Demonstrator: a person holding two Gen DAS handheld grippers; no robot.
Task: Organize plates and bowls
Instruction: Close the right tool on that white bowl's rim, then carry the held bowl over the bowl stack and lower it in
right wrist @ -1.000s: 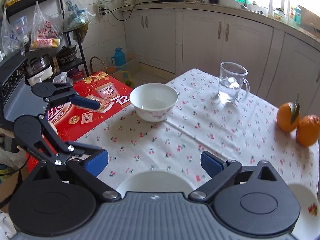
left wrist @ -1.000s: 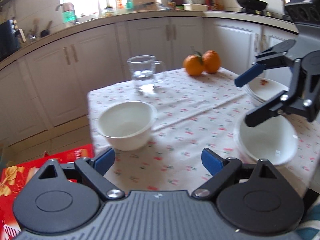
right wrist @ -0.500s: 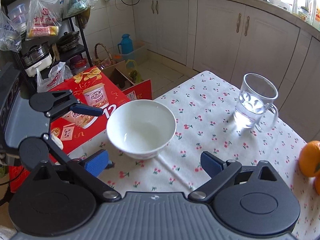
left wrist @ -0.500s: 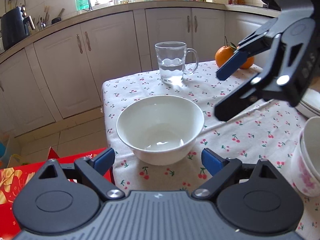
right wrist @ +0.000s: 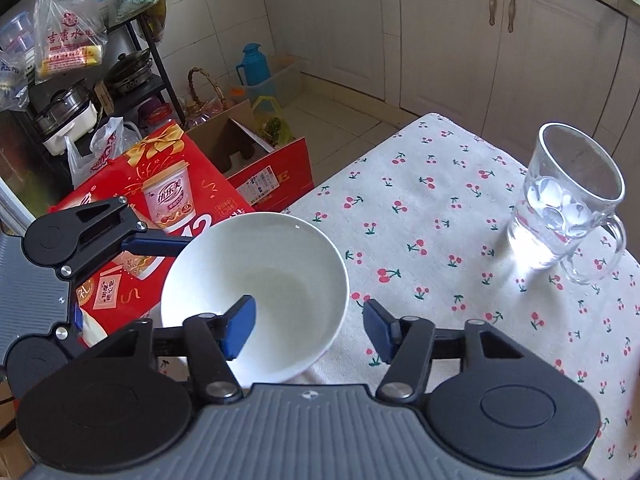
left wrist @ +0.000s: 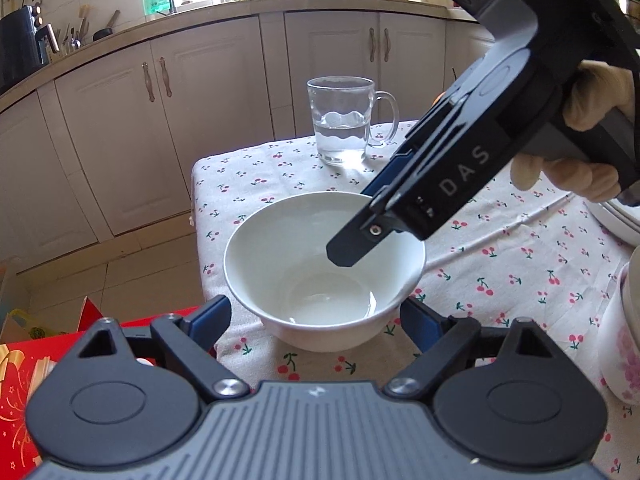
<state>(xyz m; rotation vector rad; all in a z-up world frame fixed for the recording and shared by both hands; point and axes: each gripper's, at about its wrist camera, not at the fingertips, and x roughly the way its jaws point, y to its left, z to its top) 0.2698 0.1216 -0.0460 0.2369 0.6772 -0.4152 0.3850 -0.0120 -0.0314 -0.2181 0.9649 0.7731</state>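
A white glazed bowl [left wrist: 324,268] sits near the corner of a table [left wrist: 500,248] covered in cherry-print cloth. Behind it stands a clear glass mug [left wrist: 344,120] part-filled with water; a red gift box [right wrist: 160,196] lies on the floor beside the table. The right tongs [right wrist: 310,330] are spread apart, one blue-padded finger inside the bowl and one outside its rim, possibly not yet touching. The left tongs [left wrist: 316,318] are wide apart, flanking the bowl.
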